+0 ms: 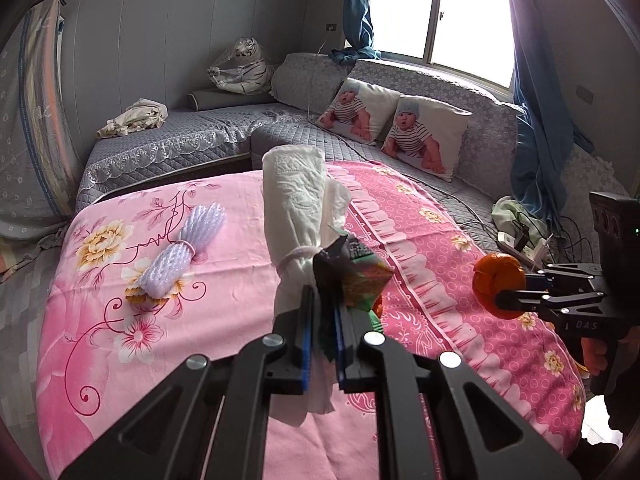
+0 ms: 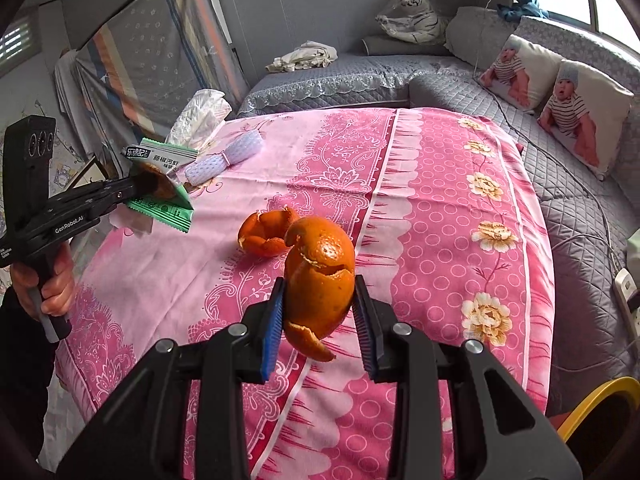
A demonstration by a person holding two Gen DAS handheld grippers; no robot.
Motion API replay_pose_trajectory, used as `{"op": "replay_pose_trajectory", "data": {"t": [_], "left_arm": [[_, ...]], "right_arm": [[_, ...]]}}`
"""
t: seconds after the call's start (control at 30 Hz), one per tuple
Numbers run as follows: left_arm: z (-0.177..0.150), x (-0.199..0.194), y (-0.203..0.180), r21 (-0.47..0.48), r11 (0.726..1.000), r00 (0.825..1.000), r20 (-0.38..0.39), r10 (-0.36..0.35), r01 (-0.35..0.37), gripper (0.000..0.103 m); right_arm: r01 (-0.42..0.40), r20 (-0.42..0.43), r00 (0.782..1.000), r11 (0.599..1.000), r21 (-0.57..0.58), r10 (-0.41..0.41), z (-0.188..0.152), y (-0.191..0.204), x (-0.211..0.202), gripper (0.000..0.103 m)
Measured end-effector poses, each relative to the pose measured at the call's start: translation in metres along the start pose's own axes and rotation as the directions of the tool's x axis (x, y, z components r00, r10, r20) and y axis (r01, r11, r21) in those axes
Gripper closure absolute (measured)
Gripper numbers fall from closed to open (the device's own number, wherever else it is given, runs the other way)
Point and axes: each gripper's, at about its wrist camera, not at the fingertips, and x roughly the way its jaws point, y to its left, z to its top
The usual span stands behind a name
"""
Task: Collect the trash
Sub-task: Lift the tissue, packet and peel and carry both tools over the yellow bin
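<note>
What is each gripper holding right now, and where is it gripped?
Left gripper pinches a tissue bundle and green wrapper at their lower ends. Right gripper clamps orange peel by its sides.

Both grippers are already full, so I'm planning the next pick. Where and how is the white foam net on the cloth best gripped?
Grip the foam net at its narrow waist, where a band cinches it and both ends flare out. It lies flat on the pink cloth, so come from above, with one of the fingers on each side of the waist. This is a judgement; a free gripper is needed first.

Both wrist views look close and downward along their fingers, sharing the pink tablecloth (image 1: pixel 168 280) (image 2: pixel 440 240)
</note>
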Motion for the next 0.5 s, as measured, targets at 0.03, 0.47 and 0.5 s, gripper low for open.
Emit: {"op": "replay_pose_trajectory", "data": {"t": [0.03, 0.47, 0.5], "left_arm": [[-0.001, -0.001, -0.003, 0.003, 1.0, 1.0, 0.001, -0.006, 0.006, 0.095], [-0.003, -0.001, -0.05, 0.046, 0.997, 0.998, 0.013, -0.068, 0.067, 0.095], [-0.002, 0.001, -0.054, 0.049, 0.996, 0.997, 0.01, -0.078, 0.077, 0.095]], "right_arm": [[0.001, 0.001, 1.0, 1.0, 0.003, -0.001, -0.002, -0.001, -0.002, 0.072], [0.055, 0.031, 0.998, 0.997, 0.063, -0.057, -0.022, -0.029, -0.034, 0.072], [0.059, 0.034, 0.998, 0.996, 0.069, -0.062, -0.024, -0.033, -0.037, 0.072]]}}
